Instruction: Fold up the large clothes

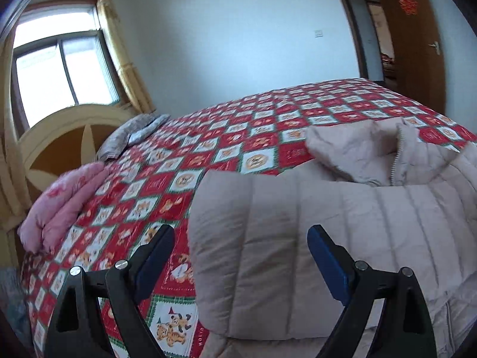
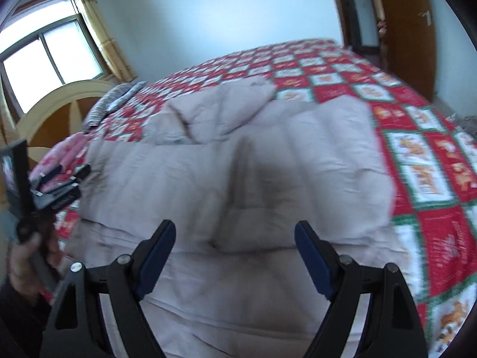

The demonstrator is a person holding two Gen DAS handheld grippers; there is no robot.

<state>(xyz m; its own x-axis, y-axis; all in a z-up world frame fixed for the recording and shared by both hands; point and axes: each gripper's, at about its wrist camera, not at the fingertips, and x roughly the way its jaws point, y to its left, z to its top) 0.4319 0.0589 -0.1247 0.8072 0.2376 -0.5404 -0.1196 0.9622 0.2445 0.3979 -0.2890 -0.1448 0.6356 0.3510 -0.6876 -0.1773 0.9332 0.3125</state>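
Centrally, a bed (image 1: 226, 137) covered by a red patchwork quilt (image 1: 268, 113) is shown, bounded by a window (image 1: 59, 68), a pale wall (image 1: 223, 29) and a wooden door (image 1: 414, 29). A beige padded jacket (image 1: 328, 214) is laid folded on the quilt's near side. The left gripper (image 1: 241, 250) and right gripper (image 2: 235, 246) are held spread apart above it, clasping nothing.

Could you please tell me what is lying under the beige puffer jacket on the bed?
The jacket lies on the red patchwork bedspread, which shows all around it. Whatever sits directly beneath the jacket's folded layers is covered and cannot be seen.
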